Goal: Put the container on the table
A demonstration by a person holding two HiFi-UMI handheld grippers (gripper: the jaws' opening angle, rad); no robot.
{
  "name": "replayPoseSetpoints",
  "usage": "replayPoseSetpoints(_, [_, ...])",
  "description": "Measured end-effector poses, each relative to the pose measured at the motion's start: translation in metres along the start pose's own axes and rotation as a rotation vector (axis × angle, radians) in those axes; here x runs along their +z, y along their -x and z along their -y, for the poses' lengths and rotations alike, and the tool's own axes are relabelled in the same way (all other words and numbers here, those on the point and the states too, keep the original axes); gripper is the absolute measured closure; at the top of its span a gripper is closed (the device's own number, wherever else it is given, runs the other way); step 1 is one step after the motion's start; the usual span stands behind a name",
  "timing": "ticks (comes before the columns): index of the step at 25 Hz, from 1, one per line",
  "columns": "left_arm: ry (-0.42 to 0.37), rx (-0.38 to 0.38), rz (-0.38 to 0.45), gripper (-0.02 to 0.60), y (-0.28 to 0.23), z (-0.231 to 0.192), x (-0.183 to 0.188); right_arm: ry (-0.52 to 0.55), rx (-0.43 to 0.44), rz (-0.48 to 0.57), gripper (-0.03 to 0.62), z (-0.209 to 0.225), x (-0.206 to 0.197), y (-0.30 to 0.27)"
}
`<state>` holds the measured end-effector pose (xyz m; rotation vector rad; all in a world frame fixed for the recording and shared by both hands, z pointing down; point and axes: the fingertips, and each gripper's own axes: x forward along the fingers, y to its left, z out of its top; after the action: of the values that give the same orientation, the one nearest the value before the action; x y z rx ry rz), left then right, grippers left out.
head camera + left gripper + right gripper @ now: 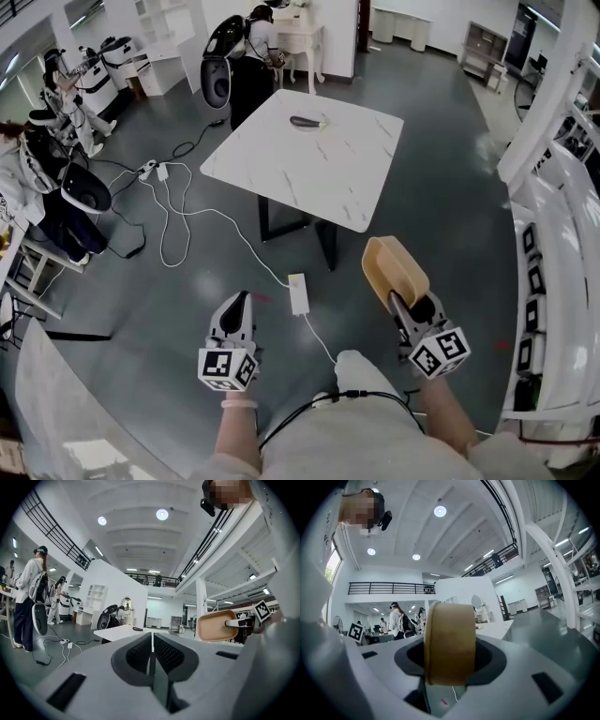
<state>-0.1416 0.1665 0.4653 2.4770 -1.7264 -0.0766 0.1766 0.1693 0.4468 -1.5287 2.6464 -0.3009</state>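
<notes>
A tan oblong container [394, 271] is held on its side over the grey floor by my right gripper [405, 306], whose jaws are shut on its wall. In the right gripper view the container [450, 644] fills the middle between the jaws. From the left gripper view it shows as a tan tray [217, 626] at the right. My left gripper [236, 305] is shut with nothing in it; its pads [140, 652] meet in the middle of its own view. The white marble-patterned table [281, 164] stands ahead of both grippers, with a dark object [307, 122] lying on it.
A white power strip [298, 292] and cables [173, 216] lie on the floor between me and the table. White shelving [562, 262] runs along the right. People with equipment stand at the left [56, 187] and behind the table [253, 47].
</notes>
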Motion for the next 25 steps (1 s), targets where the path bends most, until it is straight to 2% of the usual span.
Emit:
replayPoseSetpoints(11, [0.0, 0.078, 0.014, 0.566, -0.041, -0.039, 0.004, 0.0, 0.076, 0.005, 0.391, 0.023, 0.007, -0.077])
replayPoseSetpoints(15, [0.01, 0.102, 0.007, 0.566, -0.074, -0.048, 0.004, -0.015, 0.099, -0.005, 0.391, 0.038, 0.006, -0.11])
replayPoseSetpoints(25, [-0.003, 0.103, -0.027, 0.566, -0.17, -0.065, 0.013, -0.065, 0.12, -0.057, 0.391, 0.096, 0.005, -0.187])
